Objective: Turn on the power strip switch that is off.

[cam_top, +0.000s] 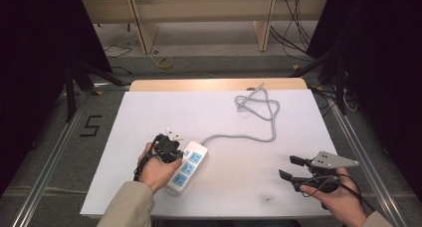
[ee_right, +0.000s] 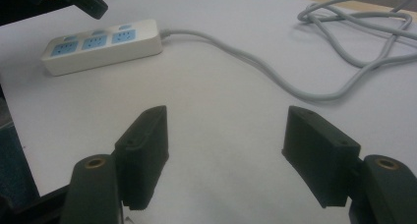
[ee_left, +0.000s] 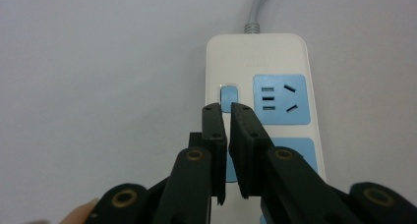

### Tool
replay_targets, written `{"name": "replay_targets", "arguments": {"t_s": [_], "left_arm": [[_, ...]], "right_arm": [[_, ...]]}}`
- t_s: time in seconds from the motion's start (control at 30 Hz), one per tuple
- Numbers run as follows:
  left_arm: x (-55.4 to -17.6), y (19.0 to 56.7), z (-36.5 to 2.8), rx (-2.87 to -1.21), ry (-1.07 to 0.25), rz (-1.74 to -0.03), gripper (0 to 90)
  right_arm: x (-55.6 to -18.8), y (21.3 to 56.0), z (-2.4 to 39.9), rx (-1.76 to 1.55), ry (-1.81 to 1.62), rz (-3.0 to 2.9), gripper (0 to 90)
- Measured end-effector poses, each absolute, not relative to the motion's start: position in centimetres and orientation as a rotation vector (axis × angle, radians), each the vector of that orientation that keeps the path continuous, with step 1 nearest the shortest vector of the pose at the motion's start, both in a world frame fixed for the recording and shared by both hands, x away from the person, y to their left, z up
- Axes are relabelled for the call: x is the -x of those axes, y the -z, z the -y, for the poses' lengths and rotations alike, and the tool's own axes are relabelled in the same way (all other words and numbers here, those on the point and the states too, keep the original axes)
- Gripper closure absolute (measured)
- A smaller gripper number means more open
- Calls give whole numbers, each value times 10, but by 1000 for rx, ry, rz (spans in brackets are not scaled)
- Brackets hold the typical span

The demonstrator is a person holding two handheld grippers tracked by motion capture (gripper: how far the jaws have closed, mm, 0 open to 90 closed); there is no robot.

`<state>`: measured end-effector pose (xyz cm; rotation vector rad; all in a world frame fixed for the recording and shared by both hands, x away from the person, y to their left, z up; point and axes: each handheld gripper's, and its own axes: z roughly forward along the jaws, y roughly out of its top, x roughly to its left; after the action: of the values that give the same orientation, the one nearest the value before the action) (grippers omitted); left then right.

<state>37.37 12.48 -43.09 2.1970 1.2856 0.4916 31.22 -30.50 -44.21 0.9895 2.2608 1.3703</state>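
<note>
Left gripper (ee_left: 223,106), fingers nearly together with nothing between them, is hovering with its tips at the blue switch (ee_left: 229,97) of the white power strip (cam_top: 186,167), which is lying near the worktop's (cam_top: 149,112) front edge, left of centre. The strip's grey cable (cam_top: 259,105) is running toward the far edge and looping there. Right gripper (cam_top: 291,168), fingers wide apart and empty, is resting near the front right corner.
</note>
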Motion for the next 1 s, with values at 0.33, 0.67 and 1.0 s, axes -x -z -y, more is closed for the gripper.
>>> {"name": "replay_targets", "arguments": {"t_s": [0.33, 0.67, 1.0], "left_arm": [[-369, 424, -133, -2087, -561, -1232, 668], [-367, 421, -143, -2032, -610, -1247, 533], [-364, 419, -155, -2031, -611, -1250, 440]], "right_arm": [[-312, 442, 305, -988, -1369, -2260, 339], [-312, 442, 305, -989, -1368, -2260, 338], [-313, 442, 304, -981, -1368, -2262, 336]]}}
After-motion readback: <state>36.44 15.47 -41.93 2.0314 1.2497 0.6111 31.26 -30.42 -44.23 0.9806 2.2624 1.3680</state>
